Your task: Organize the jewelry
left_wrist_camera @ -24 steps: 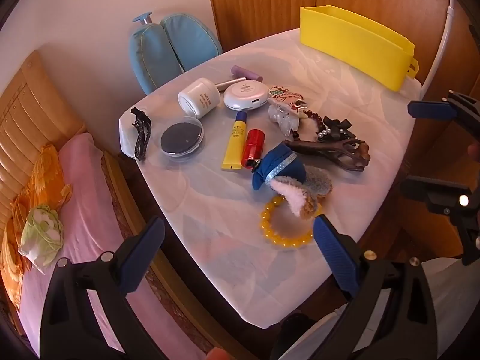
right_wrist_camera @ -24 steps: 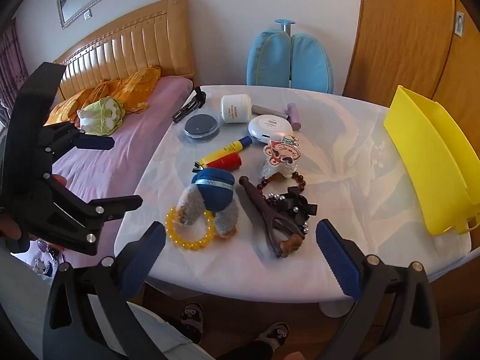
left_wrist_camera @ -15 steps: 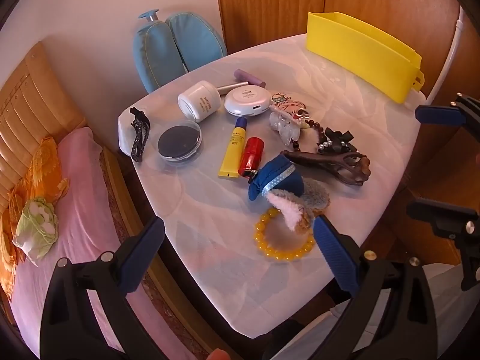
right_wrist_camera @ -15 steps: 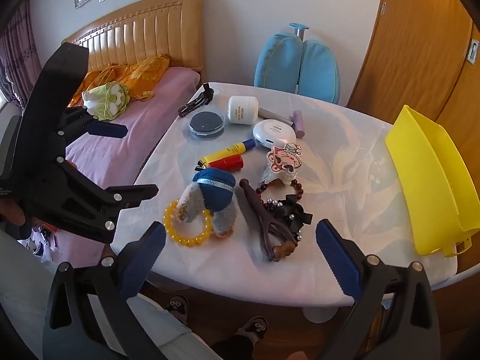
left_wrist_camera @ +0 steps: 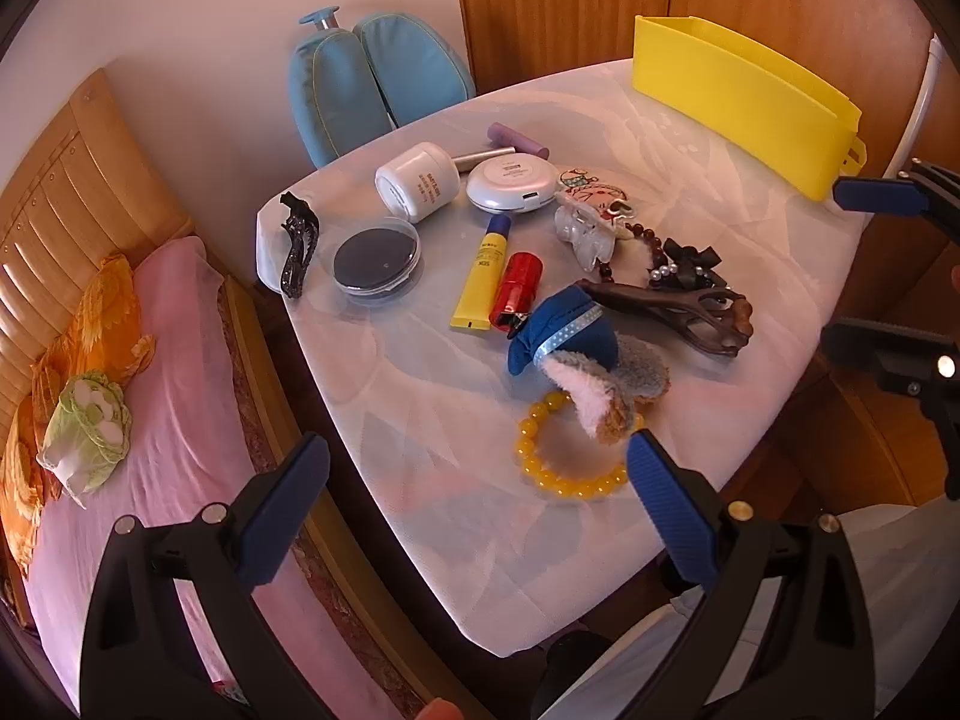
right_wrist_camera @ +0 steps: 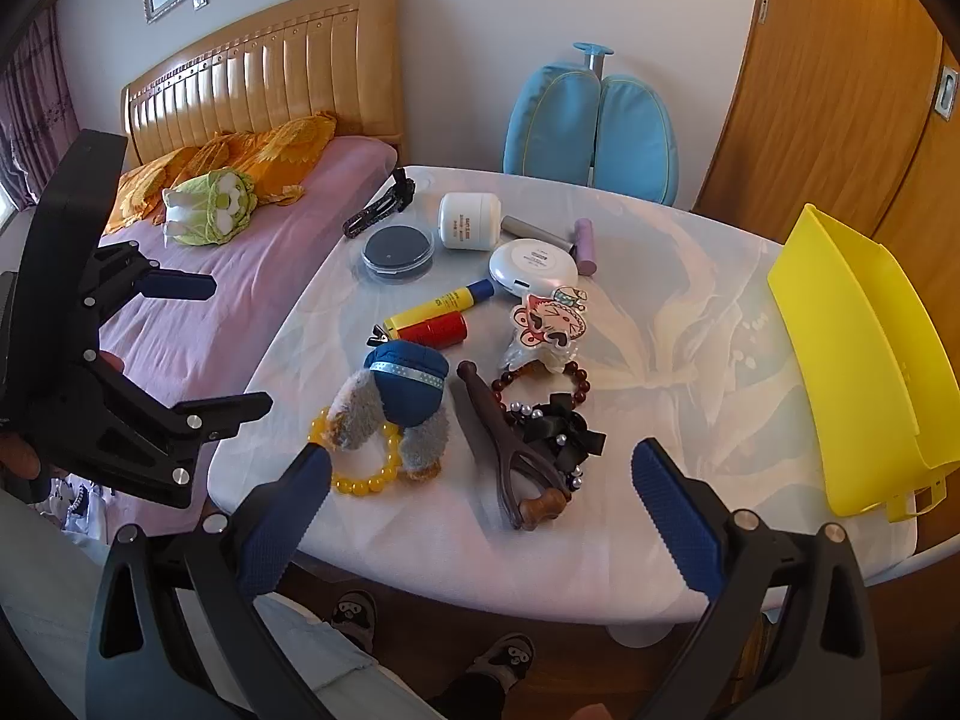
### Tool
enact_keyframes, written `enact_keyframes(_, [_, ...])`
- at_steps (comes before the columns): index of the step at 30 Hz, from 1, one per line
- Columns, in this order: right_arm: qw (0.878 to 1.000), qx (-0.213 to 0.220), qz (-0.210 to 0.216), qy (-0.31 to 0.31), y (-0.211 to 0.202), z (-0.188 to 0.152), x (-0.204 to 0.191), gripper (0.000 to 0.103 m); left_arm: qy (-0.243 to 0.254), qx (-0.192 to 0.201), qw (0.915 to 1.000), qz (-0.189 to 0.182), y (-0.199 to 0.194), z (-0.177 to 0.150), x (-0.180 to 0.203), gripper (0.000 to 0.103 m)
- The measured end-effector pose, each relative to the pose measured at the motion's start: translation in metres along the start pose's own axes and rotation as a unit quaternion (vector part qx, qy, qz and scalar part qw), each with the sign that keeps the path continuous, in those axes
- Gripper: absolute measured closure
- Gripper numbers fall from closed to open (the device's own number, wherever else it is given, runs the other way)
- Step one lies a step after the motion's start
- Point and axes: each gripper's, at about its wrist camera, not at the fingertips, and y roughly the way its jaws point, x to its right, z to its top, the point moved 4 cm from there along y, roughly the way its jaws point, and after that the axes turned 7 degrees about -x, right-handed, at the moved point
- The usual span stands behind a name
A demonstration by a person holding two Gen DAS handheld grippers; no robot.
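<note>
A yellow bead bracelet (left_wrist_camera: 564, 468) (right_wrist_camera: 360, 483) lies near the table's front edge, partly under a blue and grey plush (left_wrist_camera: 576, 348) (right_wrist_camera: 402, 402). Beside them lie a brown wooden claw clip (left_wrist_camera: 678, 306) (right_wrist_camera: 510, 456), a black bow with pearls (left_wrist_camera: 690, 258) (right_wrist_camera: 558, 432) and a dark bead bracelet (right_wrist_camera: 576, 378). A yellow bin (left_wrist_camera: 738, 102) (right_wrist_camera: 858, 360) stands at the table's far right. My left gripper (left_wrist_camera: 474, 492) (right_wrist_camera: 237, 345) hovers open above the table's left edge. My right gripper (right_wrist_camera: 480, 504) (left_wrist_camera: 834, 264) hangs open over the front edge, holding nothing.
Further back on the white table (left_wrist_camera: 420, 420) are a yellow tube (left_wrist_camera: 480, 282), a red lipstick (left_wrist_camera: 516, 291), a white jar (left_wrist_camera: 417, 180), a round compact (left_wrist_camera: 510, 186), a black lidded dish (left_wrist_camera: 375, 261) and a black hair clip (left_wrist_camera: 297, 252). A bed (right_wrist_camera: 210, 312) adjoins the left; a blue chair (right_wrist_camera: 591, 126) stands behind.
Both views have shifted slightly and the table sits a little lower in the right wrist view. The left gripper has edged closer to the table. Both stay open; nothing on the table moved.
</note>
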Motion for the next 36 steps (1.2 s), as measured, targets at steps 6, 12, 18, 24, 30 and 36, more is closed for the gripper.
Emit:
enact_keyframes(6, [1.0, 0.002, -0.005, -0.005, -0.002, 0.001, 0.001, 0.002, -0.003, 0.003, 1.0, -0.003, -0.001, -0.001, 0.004, 0.007])
enact_keyframes(12, [1.0, 0.001, -0.007, -0.003, -0.003, -0.002, 0.0, 0.002, -0.001, 0.003, 1.0, -0.002, -0.003, -0.005, 0.005, 0.007])
enact_keyframes(18, [1.0, 0.001, -0.007, -0.002, -0.002, -0.002, -0.001, 0.002, 0.002, 0.002, 1.0, -0.001, -0.003, -0.008, 0.005, 0.007])
enact_keyframes(24, [1.0, 0.0, -0.008, 0.0, -0.001, -0.004, -0.003, 0.002, 0.006, 0.0, 1.0, -0.002, -0.002, -0.01, 0.005, 0.007])
enact_keyframes(30, [1.0, -0.002, -0.01, 0.001, 0.001, -0.006, -0.005, 0.002, 0.008, -0.003, 1.0, -0.001, -0.001, -0.011, 0.006, 0.007])
enact_keyframes(36, [1.0, -0.002, -0.011, 0.004, 0.001, -0.005, -0.004, 0.002, 0.007, -0.002, 1.0, -0.002, 0.0, -0.011, 0.005, 0.007])
